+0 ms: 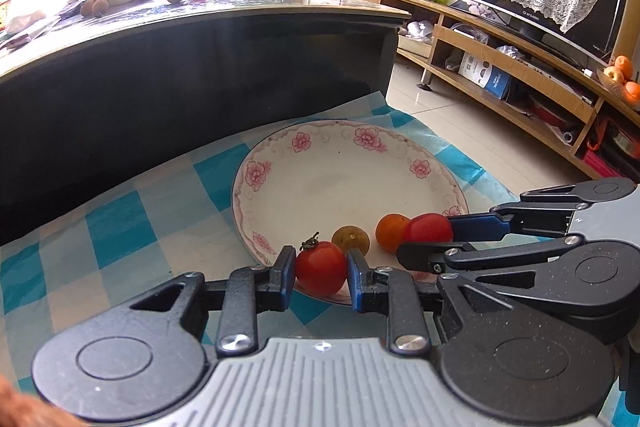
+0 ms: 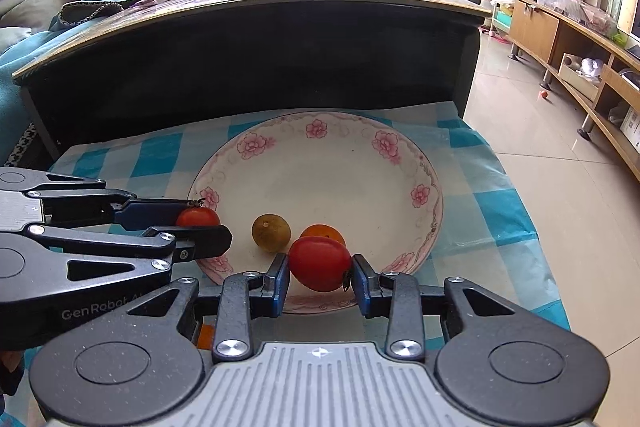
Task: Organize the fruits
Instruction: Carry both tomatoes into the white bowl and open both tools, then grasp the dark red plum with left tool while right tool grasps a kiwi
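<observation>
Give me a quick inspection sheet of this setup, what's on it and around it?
Surface: blue checked cloth with a floral plate on it.
Job's things: brownish-green fruit and small orange fruit on the plate; left tomato and right tomato held over its near rim.
Clutter: more fruit and boxes on the dark table behind.
Grippers: left claw and right claw each shut on a tomato.
Cables: nothing seen.
Surroundings: TV stand, tiled floor.

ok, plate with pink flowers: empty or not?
Not empty: the white pink-flowered plate holds a yellow-green round fruit and a small orange fruit.
</observation>
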Action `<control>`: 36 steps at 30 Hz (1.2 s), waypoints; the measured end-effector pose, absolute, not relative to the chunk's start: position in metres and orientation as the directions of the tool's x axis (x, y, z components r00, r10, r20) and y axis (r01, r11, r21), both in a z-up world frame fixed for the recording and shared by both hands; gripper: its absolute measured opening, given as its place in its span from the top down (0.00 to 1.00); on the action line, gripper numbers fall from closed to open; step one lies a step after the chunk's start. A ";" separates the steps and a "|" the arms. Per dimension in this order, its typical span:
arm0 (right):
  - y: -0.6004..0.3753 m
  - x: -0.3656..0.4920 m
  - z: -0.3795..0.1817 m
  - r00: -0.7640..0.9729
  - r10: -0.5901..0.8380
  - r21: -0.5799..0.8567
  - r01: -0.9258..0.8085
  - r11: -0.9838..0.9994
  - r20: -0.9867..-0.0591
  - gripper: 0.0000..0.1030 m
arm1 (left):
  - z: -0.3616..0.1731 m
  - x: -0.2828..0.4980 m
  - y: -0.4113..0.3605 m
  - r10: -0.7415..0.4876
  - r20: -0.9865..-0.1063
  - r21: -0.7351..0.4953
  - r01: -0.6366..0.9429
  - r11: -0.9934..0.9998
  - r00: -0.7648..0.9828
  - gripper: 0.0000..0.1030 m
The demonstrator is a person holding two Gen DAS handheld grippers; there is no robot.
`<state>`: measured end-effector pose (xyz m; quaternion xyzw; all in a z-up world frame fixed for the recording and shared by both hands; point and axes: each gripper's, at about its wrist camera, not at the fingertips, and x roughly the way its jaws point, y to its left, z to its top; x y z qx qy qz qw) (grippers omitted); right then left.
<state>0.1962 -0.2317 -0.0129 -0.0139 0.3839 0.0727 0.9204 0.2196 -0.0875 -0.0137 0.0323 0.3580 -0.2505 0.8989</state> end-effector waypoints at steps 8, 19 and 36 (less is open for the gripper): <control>-0.232 0.196 -0.014 0.698 0.122 0.031 -0.142 0.989 -0.706 0.70 | -0.014 0.219 -0.089 -0.419 -0.655 -0.106 0.472 0.875 0.629 0.64; -0.235 0.189 -0.008 0.722 0.123 0.019 -0.150 0.988 -0.681 0.67 | -0.007 0.215 -0.086 -0.414 -0.650 -0.093 0.474 0.876 0.638 0.61; -0.234 0.163 0.000 0.716 0.197 0.053 -0.218 0.975 -0.669 0.64 | 0.001 0.193 -0.051 -0.385 -0.666 -0.087 0.446 0.891 0.639 0.58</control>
